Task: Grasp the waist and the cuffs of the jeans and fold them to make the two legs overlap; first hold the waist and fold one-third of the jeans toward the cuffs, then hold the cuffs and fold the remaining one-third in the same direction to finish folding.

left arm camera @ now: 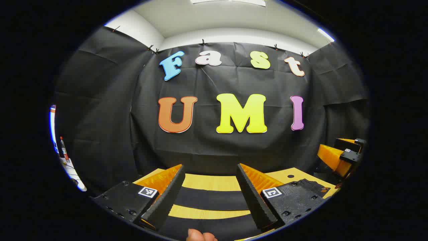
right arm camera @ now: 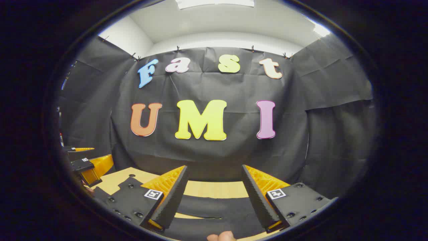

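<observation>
No readable txt; just square coded tags point(left arm camera: 147, 191) on the gripper fingers.

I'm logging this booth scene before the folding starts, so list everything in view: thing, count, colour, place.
jeans: one, dark, spread on the table below both grippers.
table: one, light wood, at the foot of the booth wall.
ceiling lights: bright white panels, overhead.
bottle: one, red-capped, far left edge.
left gripper: one, fingers apart, above the jeans.
right gripper: one, fingers apart, above the jeans.
fingertip: at the bottom edge of the left gripper view.
</observation>
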A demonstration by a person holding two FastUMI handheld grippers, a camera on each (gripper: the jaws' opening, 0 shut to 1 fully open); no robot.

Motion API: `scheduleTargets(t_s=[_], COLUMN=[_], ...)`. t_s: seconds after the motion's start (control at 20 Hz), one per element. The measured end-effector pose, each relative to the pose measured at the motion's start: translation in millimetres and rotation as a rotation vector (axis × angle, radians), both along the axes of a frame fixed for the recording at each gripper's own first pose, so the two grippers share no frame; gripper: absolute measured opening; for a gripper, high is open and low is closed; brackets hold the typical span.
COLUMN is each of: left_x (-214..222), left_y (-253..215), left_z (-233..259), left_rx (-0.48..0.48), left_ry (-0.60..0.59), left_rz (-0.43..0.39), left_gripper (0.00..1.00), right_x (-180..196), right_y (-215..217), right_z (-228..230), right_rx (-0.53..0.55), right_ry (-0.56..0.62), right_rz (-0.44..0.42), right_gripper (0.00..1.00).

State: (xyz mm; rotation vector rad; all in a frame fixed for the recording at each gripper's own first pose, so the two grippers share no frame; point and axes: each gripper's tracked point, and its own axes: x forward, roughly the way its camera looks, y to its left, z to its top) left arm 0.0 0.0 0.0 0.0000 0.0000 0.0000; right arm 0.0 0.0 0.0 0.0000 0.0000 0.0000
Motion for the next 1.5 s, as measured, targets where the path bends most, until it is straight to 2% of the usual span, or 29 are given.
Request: scheduleTargets(t_s=[1.0, 1.1, 1.2, 1.35, 1.5], left_x=[-7, -7, -18, -46, -85], left_y=[15, 19, 34, 79, 121], left_z=[-7, -25, -58, -118, -179], left_rx=[0.026, -0.049, -0.175, -0.379, -0.633], left_ry=[0.042, 0.112, 0.235, 0.439, 0.646], left_rz=[0.027, 0.031, 0.077, 0.221, 0.373], left_gripper=[0.98, 0.98, 0.98, 0.99, 0.99], right_x=[7, 9, 11, 12, 14], right_y=[8, 8, 4, -10, -25], right_z=[4, 4, 2, -6, -21], right_rx=[0.007, 0.006, -0.001, -0.013, -0.002], right_ry=[-0.009, -0.006, -0.002, 0.015, 0.066], right_rz=[0.043, 0.046, 0.041, 0.022, 0.010], right_gripper=[0.95, 0.95, 0.95, 0.95, 0.95])
